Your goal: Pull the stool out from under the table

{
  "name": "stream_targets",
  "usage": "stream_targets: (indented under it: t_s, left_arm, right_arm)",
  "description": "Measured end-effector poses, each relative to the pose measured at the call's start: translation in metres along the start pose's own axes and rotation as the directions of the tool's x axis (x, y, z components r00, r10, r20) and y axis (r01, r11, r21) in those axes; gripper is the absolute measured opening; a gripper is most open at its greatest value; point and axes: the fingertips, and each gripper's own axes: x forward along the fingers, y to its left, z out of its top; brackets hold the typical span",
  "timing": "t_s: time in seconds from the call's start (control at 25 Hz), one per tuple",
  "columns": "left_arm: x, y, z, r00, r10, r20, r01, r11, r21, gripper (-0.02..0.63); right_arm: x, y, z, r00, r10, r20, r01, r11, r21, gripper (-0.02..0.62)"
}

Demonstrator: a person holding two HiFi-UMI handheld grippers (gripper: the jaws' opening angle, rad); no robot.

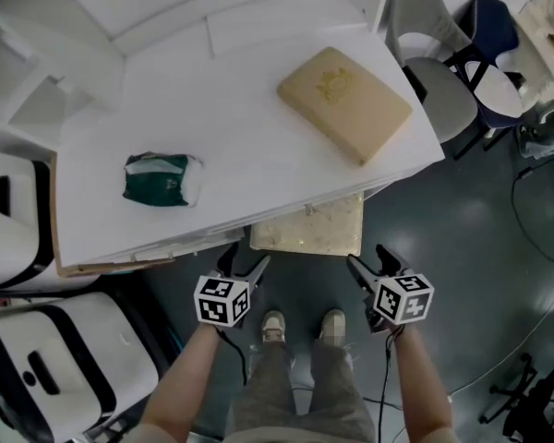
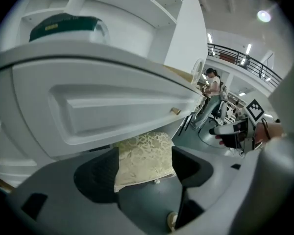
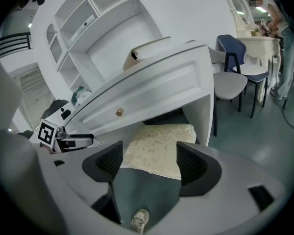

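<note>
Jaws on the left gripper [image 1: 245, 258] are being held apart, and nothing is being pressed between them. Jaws on the right gripper [image 1: 369, 258] are likewise being held wide, with no object being gripped. Both grippers are being carried in the person's hands, side by side and well apart, each being pointed forward and down toward the stool [image 1: 307, 226].

The stool is being overhung by the white counter [image 1: 240, 109], just ahead of both sets of jaws and in the span between them. Only the front part of its cream patterned cushion [image 2: 143, 158] is being shown past the counter's edge. In the left gripper view the cushion is being framed in the gap between the jaws, beyond their tips, with no pad being pressed on it. In the right gripper view it is being framed the same way. A small drawer knob [image 3: 119, 112] is being shown on the counter's front panel, above the jaws.

On the counter top, a green packet [image 1: 157, 179] is being borne well ahead of the left jaws, and a flat tan box [image 1: 344, 102] well ahead of the right jaws. The person's shoes [image 1: 273, 326] are being planted on the dark floor [image 1: 462, 247] behind the jaws, between the two grippers.
</note>
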Motion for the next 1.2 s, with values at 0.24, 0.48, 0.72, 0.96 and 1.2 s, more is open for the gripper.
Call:
stream_targets:
  t_s: [0.24, 0.48, 0.72, 0.96, 1.2]
  left_arm:
    - [0.059, 0.034, -0.037, 0.999, 0.001, -0.033, 0.0, 1.0, 0.016, 0.33]
    - [0.104, 0.055, -0.061, 1.0, -0.014, -0.015, 0.014, 1.0, -0.023, 0.342]
    - [0.152, 0.071, -0.076, 1.0, -0.021, 0.018, 0.022, 0.996, -0.092, 0.367]
    - [0.186, 0.094, -0.078, 0.999, -0.01, 0.039, 0.014, 0.996, -0.088, 0.387]
    - [0.214, 0.108, -0.066, 0.998, -0.041, 0.053, 0.047, 0.992, -0.115, 0.411]
  right_arm:
    - [0.048, -0.035, -0.021, 1.0, -0.006, 0.002, 0.006, 1.0, 0.017, 0.353]
    - [0.089, -0.07, -0.048, 1.0, -0.009, -0.001, 0.009, 1.0, 0.029, 0.362]
    - [0.127, -0.108, -0.062, 1.0, -0.005, 0.03, 0.002, 0.995, 0.102, 0.383]
    - [0.166, -0.129, -0.07, 0.999, 0.011, 0.047, -0.017, 0.991, 0.131, 0.416]
    - [0.192, -0.149, -0.068, 0.996, -0.005, 0.091, -0.013, 0.98, 0.198, 0.44]
